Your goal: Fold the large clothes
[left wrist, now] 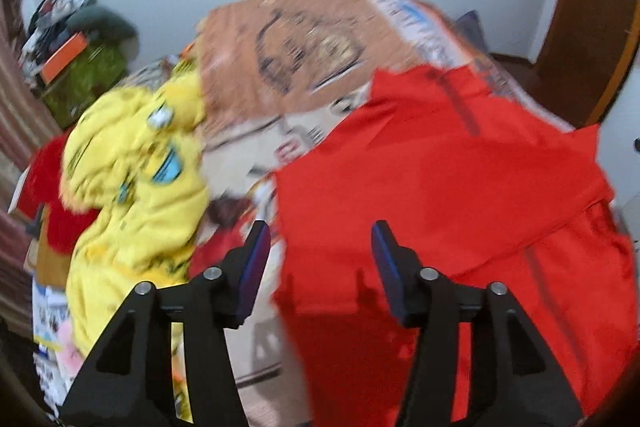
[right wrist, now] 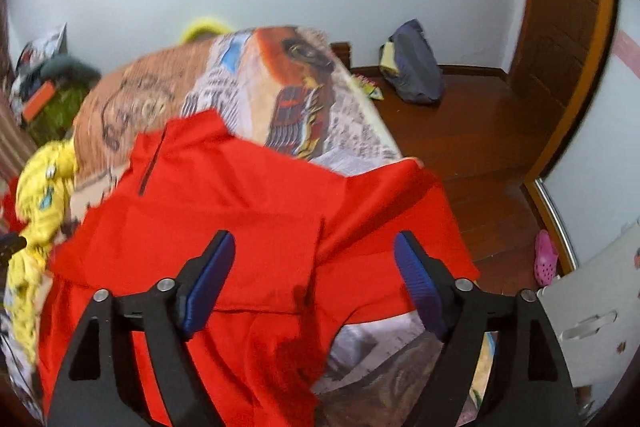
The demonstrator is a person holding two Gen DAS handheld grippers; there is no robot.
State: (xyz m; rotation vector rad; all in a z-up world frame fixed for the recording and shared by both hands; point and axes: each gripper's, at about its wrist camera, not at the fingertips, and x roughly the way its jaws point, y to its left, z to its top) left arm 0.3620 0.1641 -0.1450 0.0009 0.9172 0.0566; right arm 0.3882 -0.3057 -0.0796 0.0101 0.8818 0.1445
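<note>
Left tool (left wrist: pixel 320 259) wide, empty; right tool (right wrist: pixel 314 273) likewise.

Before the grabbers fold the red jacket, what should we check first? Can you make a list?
1. Left gripper jaws open, holding nothing: ok.
2. Right gripper jaws open, holding nothing: ok.
3. Red jacket spread on the bed: ok, though wrinkled.
4. Jacket fully on the bed: not ok, its right edge hangs past the side.
5. Yellow garment apart from the jacket: ok.
6. Zipper shut all the way: cannot tell.
</note>
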